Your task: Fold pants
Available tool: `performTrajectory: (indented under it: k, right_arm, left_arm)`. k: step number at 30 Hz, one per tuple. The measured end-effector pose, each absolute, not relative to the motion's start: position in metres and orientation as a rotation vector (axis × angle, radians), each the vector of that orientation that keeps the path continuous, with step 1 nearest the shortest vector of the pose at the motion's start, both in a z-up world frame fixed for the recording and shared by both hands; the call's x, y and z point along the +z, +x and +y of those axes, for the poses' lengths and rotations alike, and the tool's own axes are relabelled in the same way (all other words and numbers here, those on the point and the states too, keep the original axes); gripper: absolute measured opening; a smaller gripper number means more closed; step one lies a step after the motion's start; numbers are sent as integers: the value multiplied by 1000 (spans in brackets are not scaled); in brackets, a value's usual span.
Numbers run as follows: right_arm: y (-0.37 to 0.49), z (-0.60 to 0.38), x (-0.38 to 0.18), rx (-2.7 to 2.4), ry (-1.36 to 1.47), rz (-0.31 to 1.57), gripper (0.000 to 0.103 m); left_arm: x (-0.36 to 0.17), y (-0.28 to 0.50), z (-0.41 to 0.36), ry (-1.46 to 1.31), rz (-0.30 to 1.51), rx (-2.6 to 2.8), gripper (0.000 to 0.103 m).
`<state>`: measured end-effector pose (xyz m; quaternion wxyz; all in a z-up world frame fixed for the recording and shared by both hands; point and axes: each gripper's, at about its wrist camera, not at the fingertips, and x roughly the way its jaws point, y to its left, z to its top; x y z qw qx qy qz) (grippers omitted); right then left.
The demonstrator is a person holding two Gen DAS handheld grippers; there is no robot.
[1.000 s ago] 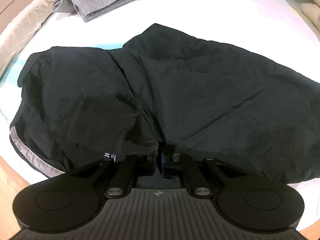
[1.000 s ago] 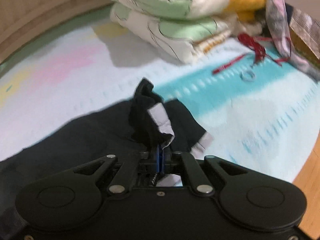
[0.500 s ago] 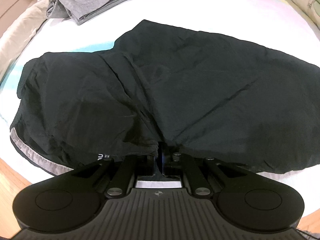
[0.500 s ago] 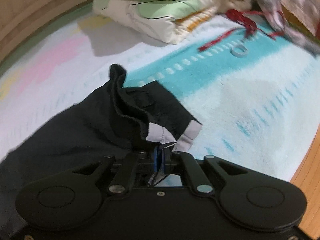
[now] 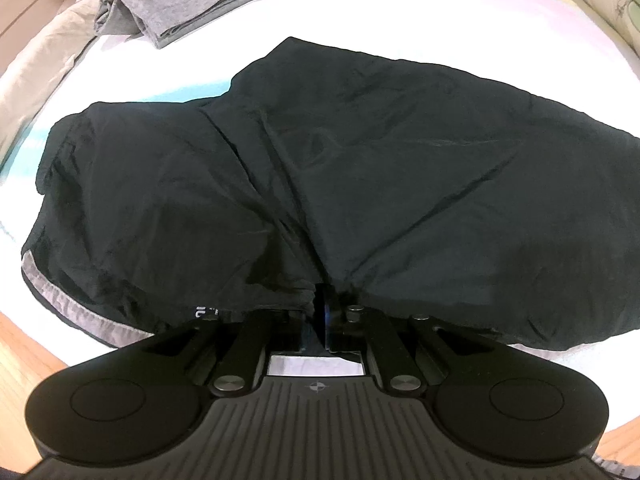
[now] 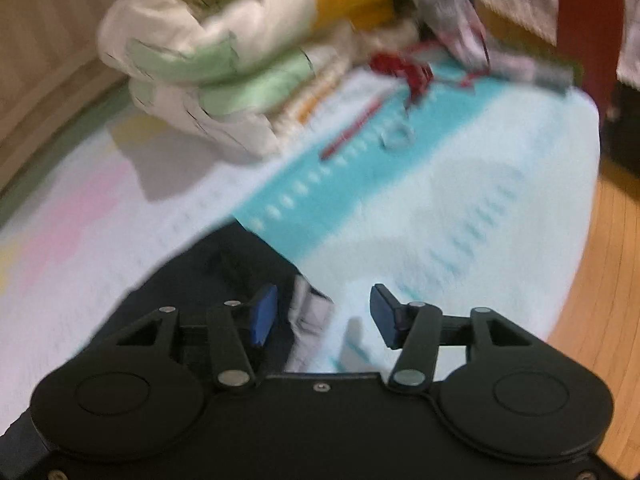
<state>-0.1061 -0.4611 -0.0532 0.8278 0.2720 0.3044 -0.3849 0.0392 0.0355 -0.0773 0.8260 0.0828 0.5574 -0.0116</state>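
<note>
One black pants (image 5: 360,168), one folded grey garment (image 5: 176,0), two hand-held grippers (image 5: 320,308) (image 6: 324,312).

Right gripper (image 6: 324,312) with blue pads (image 6: 262,314) just spread wide, nothing pinched, black pants (image 6: 208,276) lying under it (grey cuff showing), stacked quilts (image 6: 224,64) at the bed's (image 6: 460,208) far edge, red string (image 6: 404,70) beside them

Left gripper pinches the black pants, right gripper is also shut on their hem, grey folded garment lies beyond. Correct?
Not quite. The right gripper is open: the right wrist view shows its jaws have just spread, with the hem lying loose between them. The left gripper does pinch the black pants, and the grey folded garment lies beyond.
</note>
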Motion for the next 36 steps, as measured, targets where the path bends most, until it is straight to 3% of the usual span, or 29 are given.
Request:
performTrajectory:
  k: [5,11,14,22,31,36]
  right_arm:
    - [-87,-435,-31,-658,475,576,60]
    - [-45,-379,-37,-395,351,633,60]
    - [-23,-345,-39,-281,280,658,60]
    - [31,-247,-36,63,166,676,60]
    - [80,-132,-32,390,75,669,60]
    - [107,-86,-31,516,-3,655,60]
  left_arm:
    - [-78,33,41,153,1186,-22,11]
    - [-74,25,45,131,1174,-24,12]
    - [-67,18,51,113,1154,-30,21]
    - [-43,6,77,105,1093,14,21]
    - [-13,71,150,171,1031,187,21]
    - [-29,108,190,134,1062,297,21]
